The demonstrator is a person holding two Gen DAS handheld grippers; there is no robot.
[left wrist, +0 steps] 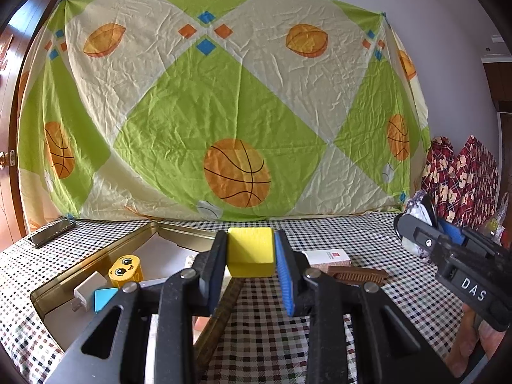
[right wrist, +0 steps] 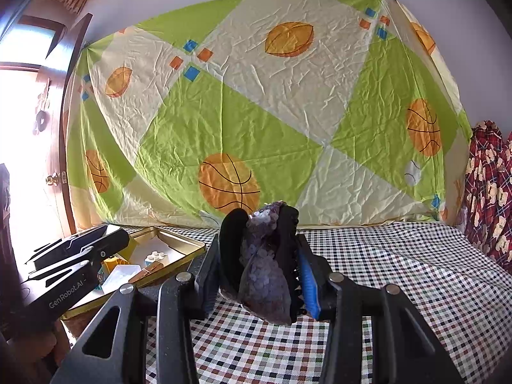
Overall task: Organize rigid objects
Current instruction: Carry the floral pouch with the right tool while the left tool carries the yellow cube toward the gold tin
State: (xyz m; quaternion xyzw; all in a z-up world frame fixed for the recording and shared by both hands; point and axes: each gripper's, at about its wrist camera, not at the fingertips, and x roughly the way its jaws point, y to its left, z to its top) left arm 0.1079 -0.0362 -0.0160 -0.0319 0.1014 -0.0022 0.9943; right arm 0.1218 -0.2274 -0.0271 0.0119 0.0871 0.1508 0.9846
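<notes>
Your left tool (left wrist: 251,256) is clamped on the yellow block (left wrist: 251,251) above the desk (left wrist: 368,240) beside the tray (left wrist: 96,256) (light, stiff, flat-sided, so hold opposite faces), while your right tool (right wrist: 265,256) pinches a sequined hair clip (right wrist: 268,265), likely slippery.

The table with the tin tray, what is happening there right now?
A person is sorting small things into a gold tin tray on a checked tablecloth. The left hand-held gripper is shut on a yellow block, held above the cloth beside the tray. The right hand-held gripper is clamped on a sequined hair claw. The tray already holds a yellow smiley block, a blue triangle and a white plug. A brown comb and a small white box lie outside on the cloth.
</notes>
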